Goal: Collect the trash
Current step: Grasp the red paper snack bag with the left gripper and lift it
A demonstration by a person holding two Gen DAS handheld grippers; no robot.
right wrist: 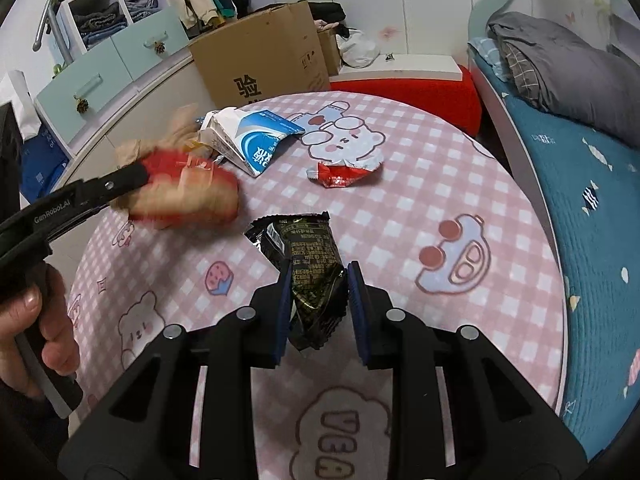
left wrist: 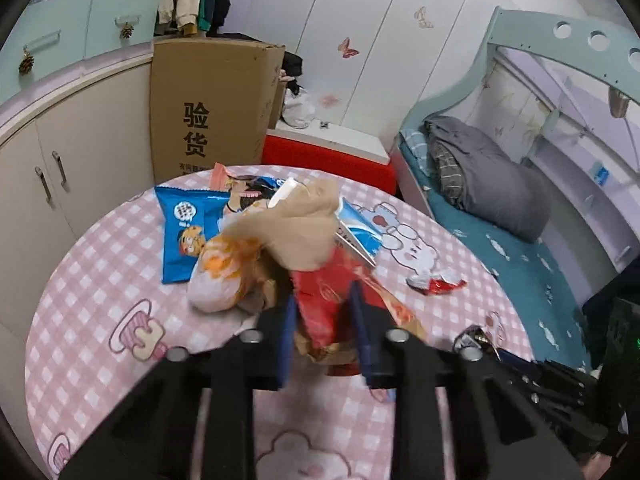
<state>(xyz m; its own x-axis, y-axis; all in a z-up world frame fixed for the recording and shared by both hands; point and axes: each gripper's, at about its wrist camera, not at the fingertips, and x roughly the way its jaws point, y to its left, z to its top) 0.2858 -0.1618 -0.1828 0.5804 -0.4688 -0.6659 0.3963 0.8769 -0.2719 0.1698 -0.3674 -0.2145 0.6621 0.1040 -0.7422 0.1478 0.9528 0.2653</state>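
Note:
Trash lies on a round table with a pink checked cloth (left wrist: 100, 280). My left gripper (left wrist: 323, 320) is shut on a red wrapper (left wrist: 324, 292); from the right wrist it shows as a red and tan blur (right wrist: 184, 188) at that gripper's tip (right wrist: 148, 172). Crumpled tan paper (left wrist: 304, 228) and an orange-white bag (left wrist: 224, 276) lie just beyond it. My right gripper (right wrist: 318, 300) is shut on a black snack wrapper (right wrist: 316, 264), held just above the cloth. Also on the table are a blue snack packet (left wrist: 188, 232), a torn blue-white carton (right wrist: 256, 144) and a small red-silver wrapper (right wrist: 344, 172).
A tall cardboard box (left wrist: 208, 108) stands behind the table beside cream cabinets (left wrist: 60, 160). A red bench (left wrist: 328, 156) sits at the back. A bed with teal cover (right wrist: 580, 160) runs along the right. A hand (right wrist: 36, 320) holds the left gripper's handle.

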